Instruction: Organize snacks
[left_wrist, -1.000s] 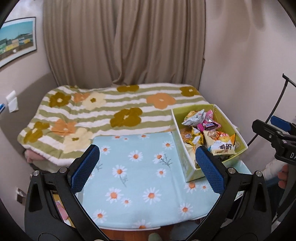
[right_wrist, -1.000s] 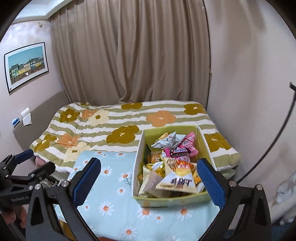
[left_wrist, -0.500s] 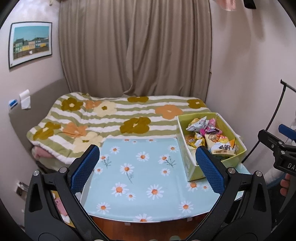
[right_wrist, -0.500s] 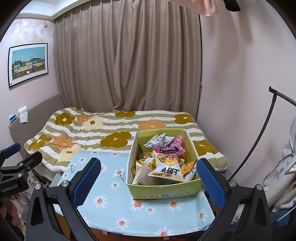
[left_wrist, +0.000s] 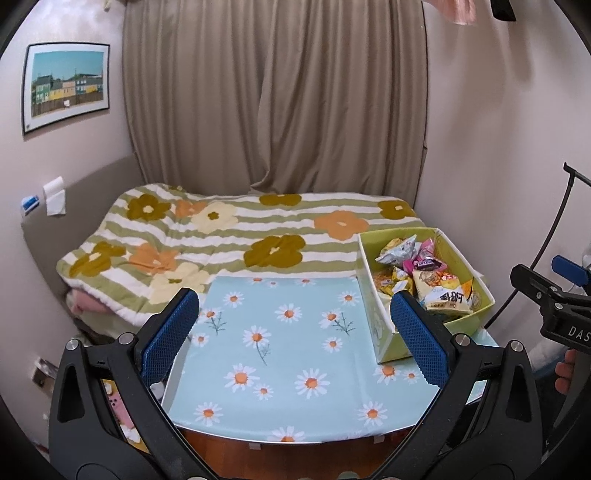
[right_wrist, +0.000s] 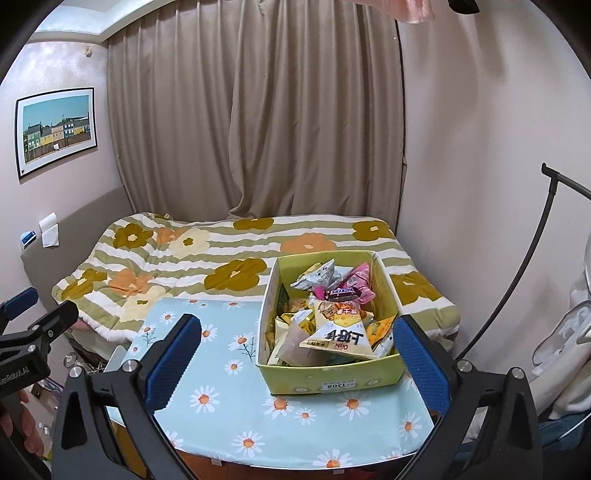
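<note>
Sitting on the right side of the daisy-print light blue worktop (right_wrist: 236, 402), the open yellow-green cardboard box (right_wrist: 332, 382) is full of snack bags (right_wrist: 338, 338). One wrapper reads "SNICKERS" (right_wrist: 345, 292); the box sticker says "1308". Left tool (left_wrist: 295, 334) and right tool (right_wrist: 297, 354) both gape wide, holding nothing. Behind lies a flowered striped bed (left_wrist: 229, 236) and beige curtains (left_wrist: 273, 96).

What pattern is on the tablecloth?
White daisies on pale blue tablecloth; clearest in the left wrist view.
</note>
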